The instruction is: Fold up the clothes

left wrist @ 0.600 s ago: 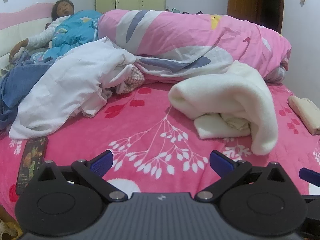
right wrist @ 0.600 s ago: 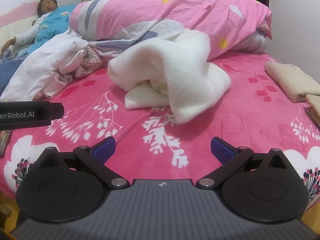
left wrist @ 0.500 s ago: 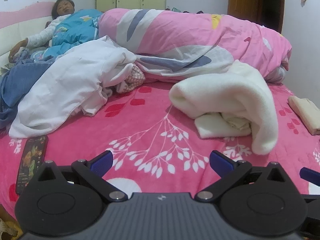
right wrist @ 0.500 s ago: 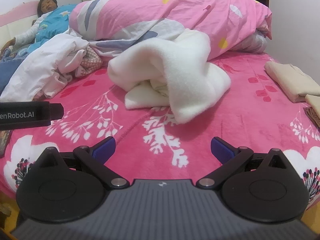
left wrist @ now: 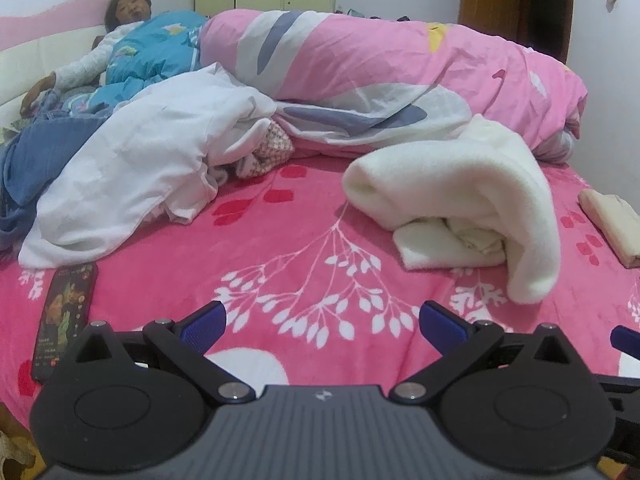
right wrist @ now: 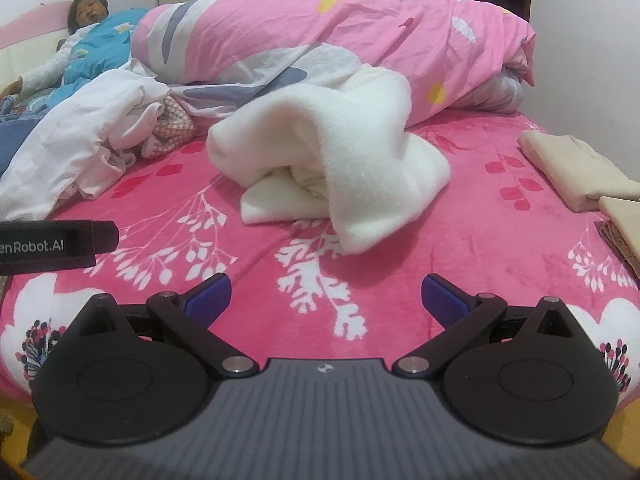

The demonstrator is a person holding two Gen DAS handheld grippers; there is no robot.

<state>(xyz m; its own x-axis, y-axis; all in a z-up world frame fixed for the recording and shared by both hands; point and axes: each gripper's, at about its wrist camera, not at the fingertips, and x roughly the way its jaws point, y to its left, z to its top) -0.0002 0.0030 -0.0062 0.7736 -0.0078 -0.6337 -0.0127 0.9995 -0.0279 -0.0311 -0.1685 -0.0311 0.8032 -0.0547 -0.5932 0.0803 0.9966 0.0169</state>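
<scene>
A crumpled cream fleece garment [left wrist: 460, 184] [right wrist: 344, 148] lies bunched on the pink flowered bedspread [left wrist: 288, 232] [right wrist: 460, 240], ahead and to the right in the left wrist view, straight ahead in the right wrist view. My left gripper [left wrist: 322, 322] hangs open over the bed's near edge, nothing between its blue pads. My right gripper [right wrist: 326, 296] is open too, well short of the garment. The left gripper's black body [right wrist: 52, 244] juts in at the left of the right wrist view. A white crumpled garment [left wrist: 132, 168] lies at the left.
A big pink quilt [left wrist: 400, 80] is heaped across the back. A person [left wrist: 100, 64] lies under a blue cover at the far left. A phone [left wrist: 64, 320] rests near the left edge. Folded beige clothes [right wrist: 576, 168] sit at the right edge. Blue fabric [left wrist: 28, 160] lies far left.
</scene>
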